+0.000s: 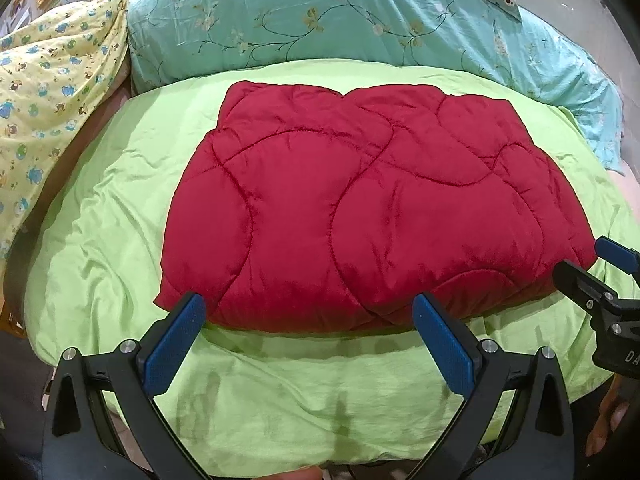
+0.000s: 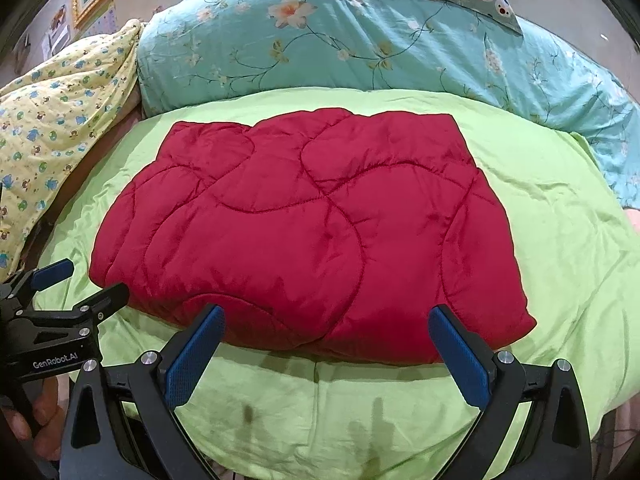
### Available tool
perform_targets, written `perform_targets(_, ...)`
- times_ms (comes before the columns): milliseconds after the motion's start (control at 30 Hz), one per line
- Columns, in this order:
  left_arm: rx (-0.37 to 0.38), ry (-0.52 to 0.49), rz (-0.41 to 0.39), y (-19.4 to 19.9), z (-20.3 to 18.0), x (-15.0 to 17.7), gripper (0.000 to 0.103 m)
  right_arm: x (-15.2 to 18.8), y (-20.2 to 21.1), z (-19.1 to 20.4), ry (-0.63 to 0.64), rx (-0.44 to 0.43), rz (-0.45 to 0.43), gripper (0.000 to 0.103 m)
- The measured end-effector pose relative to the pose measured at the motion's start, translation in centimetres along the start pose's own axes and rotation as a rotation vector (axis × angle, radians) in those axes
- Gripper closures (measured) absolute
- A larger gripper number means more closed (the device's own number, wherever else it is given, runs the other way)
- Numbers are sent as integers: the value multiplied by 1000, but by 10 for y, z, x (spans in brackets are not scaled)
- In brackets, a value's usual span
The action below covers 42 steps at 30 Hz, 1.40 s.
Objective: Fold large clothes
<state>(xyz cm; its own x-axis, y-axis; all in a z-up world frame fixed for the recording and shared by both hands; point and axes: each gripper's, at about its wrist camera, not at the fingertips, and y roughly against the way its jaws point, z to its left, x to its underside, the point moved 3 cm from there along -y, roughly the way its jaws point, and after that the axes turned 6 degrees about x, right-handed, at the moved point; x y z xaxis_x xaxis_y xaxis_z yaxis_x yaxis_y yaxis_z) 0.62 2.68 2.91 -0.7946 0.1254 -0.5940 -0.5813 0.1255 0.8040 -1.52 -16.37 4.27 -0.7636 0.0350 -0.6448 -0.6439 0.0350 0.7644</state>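
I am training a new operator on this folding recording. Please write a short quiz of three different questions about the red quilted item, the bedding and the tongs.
1. True or false: the left tongs are closed on the red quilted item.
2. What does the red quilted item lie on?
A. the teal floral bedding
B. the green sheet
C. the yellow printed cloth
3. Fill in: seen in the right wrist view, the yellow printed cloth is to the ____ of the red item.

Key
1. False. Both the left tongs and the right tongs stand open near the item's near edge and hold nothing.
2. B
3. left
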Motion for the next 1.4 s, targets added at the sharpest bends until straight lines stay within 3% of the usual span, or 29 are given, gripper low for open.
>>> perform_targets(1400,2,-13,-23,10,-5,-4,0,-5,10,6,-1,-15,-12,1)
